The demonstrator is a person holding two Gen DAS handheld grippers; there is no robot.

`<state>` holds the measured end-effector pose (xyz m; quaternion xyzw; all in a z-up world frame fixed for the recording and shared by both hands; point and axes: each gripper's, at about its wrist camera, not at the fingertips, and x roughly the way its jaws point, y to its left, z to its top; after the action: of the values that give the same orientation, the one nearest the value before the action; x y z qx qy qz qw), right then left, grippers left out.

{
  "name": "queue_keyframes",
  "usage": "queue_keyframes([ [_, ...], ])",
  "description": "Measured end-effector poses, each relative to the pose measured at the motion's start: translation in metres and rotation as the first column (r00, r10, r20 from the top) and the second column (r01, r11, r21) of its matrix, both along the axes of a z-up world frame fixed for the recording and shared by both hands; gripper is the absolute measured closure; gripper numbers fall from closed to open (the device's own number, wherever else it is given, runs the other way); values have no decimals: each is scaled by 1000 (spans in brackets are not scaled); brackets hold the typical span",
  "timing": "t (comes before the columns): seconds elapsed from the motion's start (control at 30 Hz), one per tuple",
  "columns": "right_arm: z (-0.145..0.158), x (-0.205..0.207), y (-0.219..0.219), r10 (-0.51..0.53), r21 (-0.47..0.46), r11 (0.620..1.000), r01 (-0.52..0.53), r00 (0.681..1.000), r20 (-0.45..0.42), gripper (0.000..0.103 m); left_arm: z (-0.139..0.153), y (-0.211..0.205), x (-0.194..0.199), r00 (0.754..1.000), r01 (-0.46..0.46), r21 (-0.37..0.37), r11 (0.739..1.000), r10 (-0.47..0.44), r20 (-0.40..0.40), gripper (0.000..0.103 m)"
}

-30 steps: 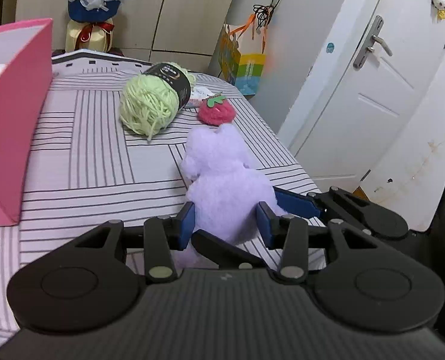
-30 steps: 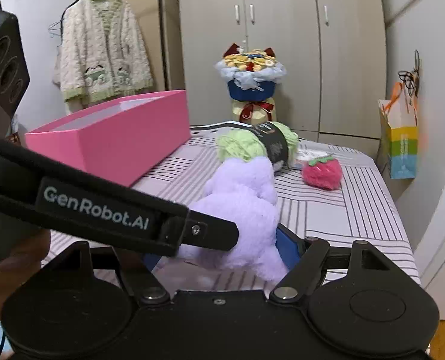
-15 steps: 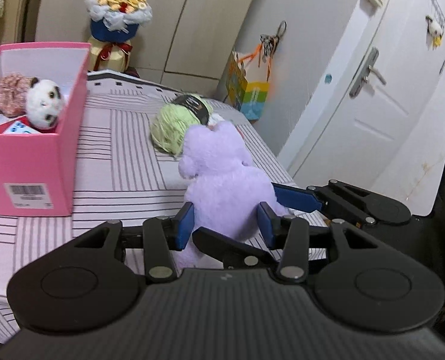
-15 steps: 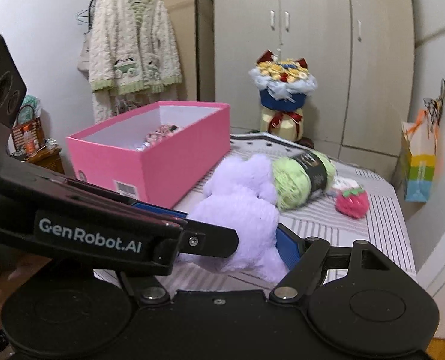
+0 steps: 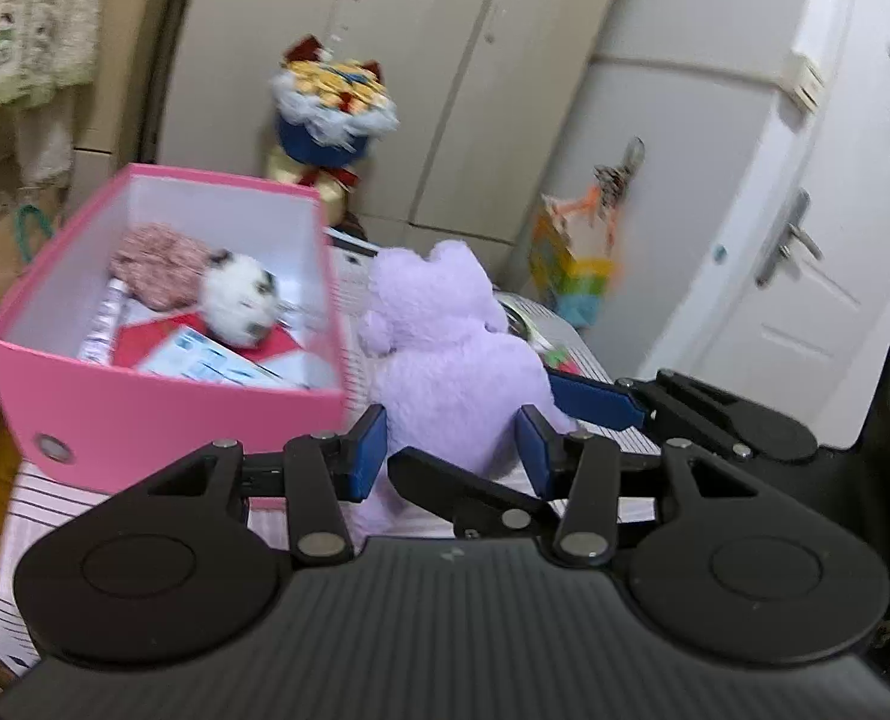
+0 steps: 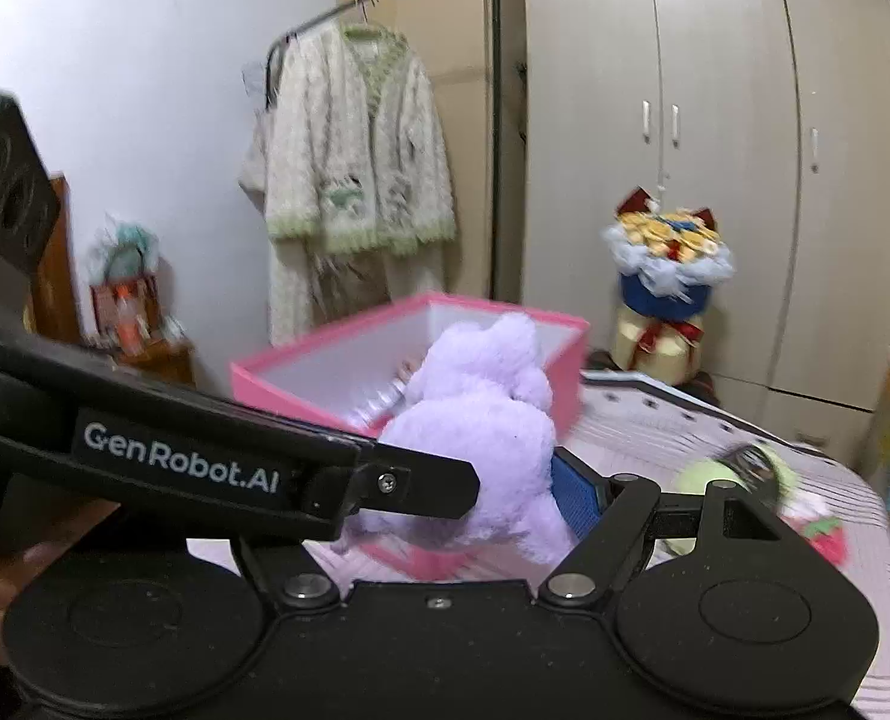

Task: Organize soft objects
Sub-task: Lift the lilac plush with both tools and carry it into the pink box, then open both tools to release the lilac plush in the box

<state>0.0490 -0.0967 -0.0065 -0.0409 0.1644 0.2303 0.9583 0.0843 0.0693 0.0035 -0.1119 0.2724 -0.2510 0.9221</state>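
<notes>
A purple plush toy [image 5: 451,360] hangs in the air, held from two sides. My left gripper [image 5: 452,450] is shut on its lower body, both blue pads pressed into the fur. My right gripper [image 6: 469,501] grips the same purple plush toy [image 6: 481,420]; its right blue pad [image 6: 577,495] presses the toy, and its left pad is hidden behind the left gripper's black arm [image 6: 204,462]. The toy is just right of the open pink box [image 5: 162,414], level with its rim. In the right wrist view the pink box [image 6: 300,381] stands right behind the toy.
The box holds a white plush [image 5: 240,300], a pink knitted piece [image 5: 156,264] and packets. A green yarn ball [image 6: 703,474] and a red strawberry plush [image 6: 826,534] lie on the striped bed [image 6: 655,420]. A bouquet [image 6: 667,264], wardrobe and hanging cardigan [image 6: 348,162] stand behind.
Both grippers have lifted the purple plush off the bed and carried it left toward the pink box. The box's inside has come into view, and the yarn and strawberry are left behind.
</notes>
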Motion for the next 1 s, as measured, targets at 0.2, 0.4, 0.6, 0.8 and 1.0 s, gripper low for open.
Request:
queue_keyframes([
  [0.2,15,30,34,35,6,999,-35,999,9,23,16,31,30,999,-51,15,999,52,-14,57],
  [0.4,14,86,57,104,40,994,-101,992,-65,23,18,58,80,992,-109,43,993,112,-66,57],
  [0.6,-1,147,73,177,79,983,-164,963,-202,22,-2,82,135,972,-149,55,987,156,-174,57],
  [0.8,-15,175,84,190,81,981,-174,930,-314,22,-19,91,159,957,-161,56,985,170,-236,57],
  [1.0,-16,175,88,173,24,984,-175,929,-327,23,-20,88,154,950,-219,143,965,245,-192,54],
])
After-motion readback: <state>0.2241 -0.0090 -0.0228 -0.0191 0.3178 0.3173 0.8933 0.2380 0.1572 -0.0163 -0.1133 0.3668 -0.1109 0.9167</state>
